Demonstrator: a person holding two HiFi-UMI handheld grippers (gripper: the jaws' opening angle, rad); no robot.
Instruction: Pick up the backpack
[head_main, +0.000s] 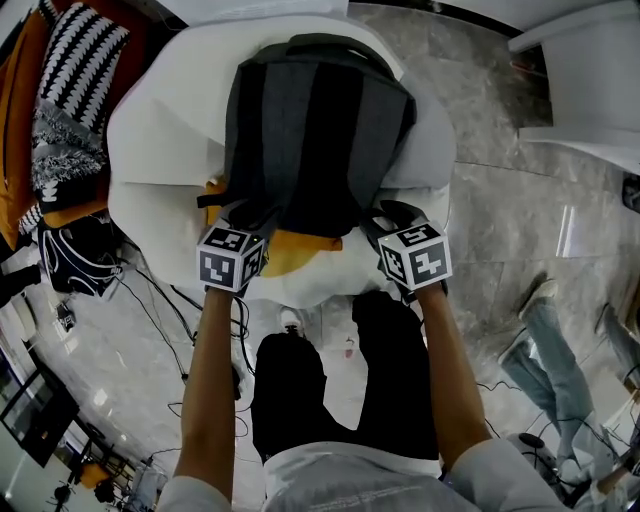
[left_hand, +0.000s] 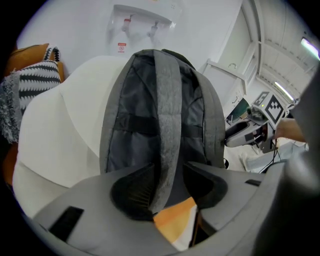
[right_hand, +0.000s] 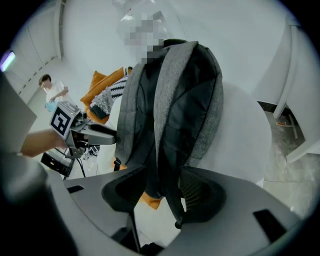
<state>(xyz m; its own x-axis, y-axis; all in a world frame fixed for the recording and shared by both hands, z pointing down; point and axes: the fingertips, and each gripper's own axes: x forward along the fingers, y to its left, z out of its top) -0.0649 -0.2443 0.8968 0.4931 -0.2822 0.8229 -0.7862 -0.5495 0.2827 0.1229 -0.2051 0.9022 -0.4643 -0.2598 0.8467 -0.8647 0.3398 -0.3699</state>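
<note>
The grey backpack lies strap-side up against a white armchair, its lower end over an orange cushion. The left claw stands open astride one shoulder strap. The right claw is open too, with the other strap running between its jaws, unclamped.

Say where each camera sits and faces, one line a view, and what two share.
Head view: on the head, looking steeply down at the backpack on a white seat; forearms, legs show.
Left gripper view: on the left gripper, facing the backpack; open jaws astride a strap.
Right gripper view: on the right gripper, likewise.
Gripper views share the backpack; each shows the other gripper.
</note>
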